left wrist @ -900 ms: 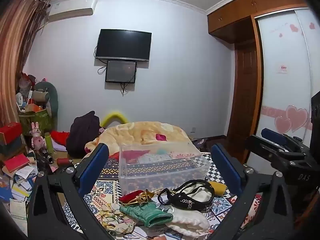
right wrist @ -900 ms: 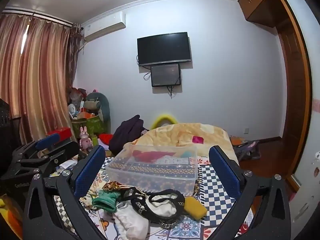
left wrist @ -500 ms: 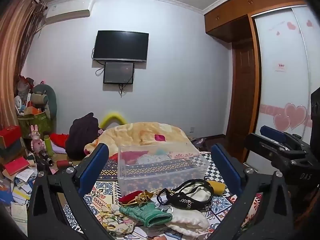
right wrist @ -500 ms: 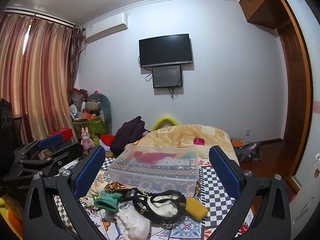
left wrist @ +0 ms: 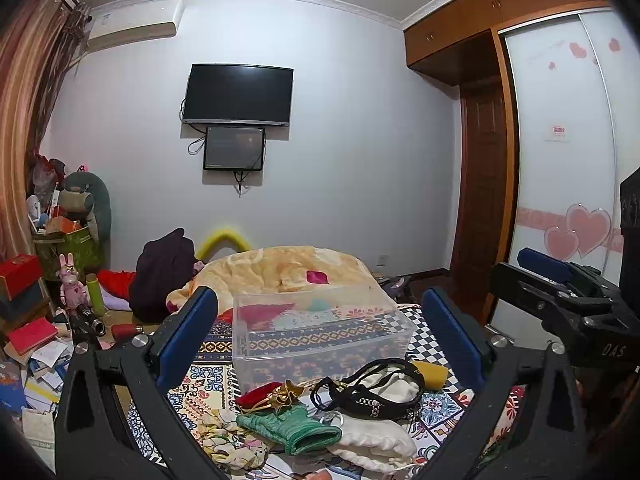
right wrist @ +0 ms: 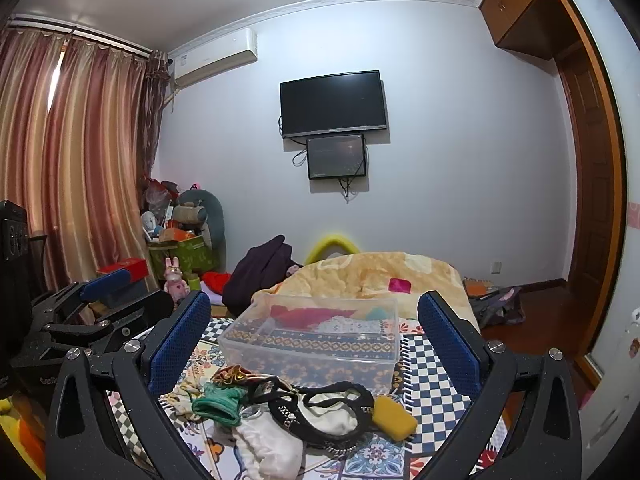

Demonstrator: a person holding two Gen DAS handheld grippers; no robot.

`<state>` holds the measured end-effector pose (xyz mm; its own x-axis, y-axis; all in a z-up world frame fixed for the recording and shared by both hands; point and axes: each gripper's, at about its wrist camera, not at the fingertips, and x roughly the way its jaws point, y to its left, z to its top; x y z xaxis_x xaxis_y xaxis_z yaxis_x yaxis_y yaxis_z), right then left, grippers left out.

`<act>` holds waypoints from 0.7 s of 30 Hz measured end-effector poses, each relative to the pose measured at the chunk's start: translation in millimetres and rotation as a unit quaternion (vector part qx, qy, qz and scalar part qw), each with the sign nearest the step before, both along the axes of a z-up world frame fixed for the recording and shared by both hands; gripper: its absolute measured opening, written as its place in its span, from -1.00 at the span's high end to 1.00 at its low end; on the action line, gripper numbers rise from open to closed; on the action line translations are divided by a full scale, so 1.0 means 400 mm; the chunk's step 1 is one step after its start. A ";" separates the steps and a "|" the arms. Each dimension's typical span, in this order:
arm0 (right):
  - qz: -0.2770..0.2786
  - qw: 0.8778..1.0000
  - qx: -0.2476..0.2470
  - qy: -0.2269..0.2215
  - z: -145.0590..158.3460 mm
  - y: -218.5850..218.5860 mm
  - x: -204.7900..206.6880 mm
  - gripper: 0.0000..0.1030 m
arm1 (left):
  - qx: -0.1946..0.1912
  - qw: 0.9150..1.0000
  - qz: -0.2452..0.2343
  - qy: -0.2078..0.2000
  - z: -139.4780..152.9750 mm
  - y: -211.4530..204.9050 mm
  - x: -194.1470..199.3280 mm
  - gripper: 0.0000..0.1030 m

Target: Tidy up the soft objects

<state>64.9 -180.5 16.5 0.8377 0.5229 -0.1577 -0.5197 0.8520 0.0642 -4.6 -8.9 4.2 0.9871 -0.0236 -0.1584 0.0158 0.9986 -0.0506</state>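
In the left wrist view little has changed over the last second: the left hand-held gripper [left wrist: 320, 336] has only drifted slightly, still wide open and holding nothing, so no sorting has begun. The soft objects, a green knit piece [left wrist: 294, 428], a white pouch [left wrist: 374, 438] and a black strap [left wrist: 366, 394], lie heaped at the bed's near edge, just in front of the clear bin [left wrist: 320, 332]. In the right wrist view the right hand-held gripper [right wrist: 314, 338] is likewise spread wide and empty above the same heap; a yellow sponge [right wrist: 394, 418] lies at the heap's right end. The bed [right wrist: 432, 392] wears a patterned cover; behind are a wall television [right wrist: 332, 102] and curtains [right wrist: 76, 160].
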 end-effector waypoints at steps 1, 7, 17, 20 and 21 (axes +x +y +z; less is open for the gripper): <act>0.000 1.000 0.000 0.000 -0.001 0.000 -0.001 -1.00 | 0.000 1.000 0.000 -0.001 0.001 0.000 0.000 -1.00; 0.001 1.000 0.001 0.000 0.000 0.001 -0.004 -1.00 | 0.000 1.000 -0.001 -0.001 0.004 0.001 -0.002 -1.00; 0.002 1.000 0.002 0.000 -0.002 0.002 -0.003 -1.00 | -0.002 1.000 0.000 0.000 0.001 0.003 -0.003 -1.00; 0.002 1.000 0.002 0.000 0.000 0.003 -0.004 -1.00 | 0.000 1.000 -0.001 0.001 0.001 0.002 -0.002 -1.00; 0.002 1.000 0.002 0.000 -0.001 0.003 -0.004 -1.00 | 0.000 1.000 -0.003 0.001 0.000 0.002 -0.002 -1.00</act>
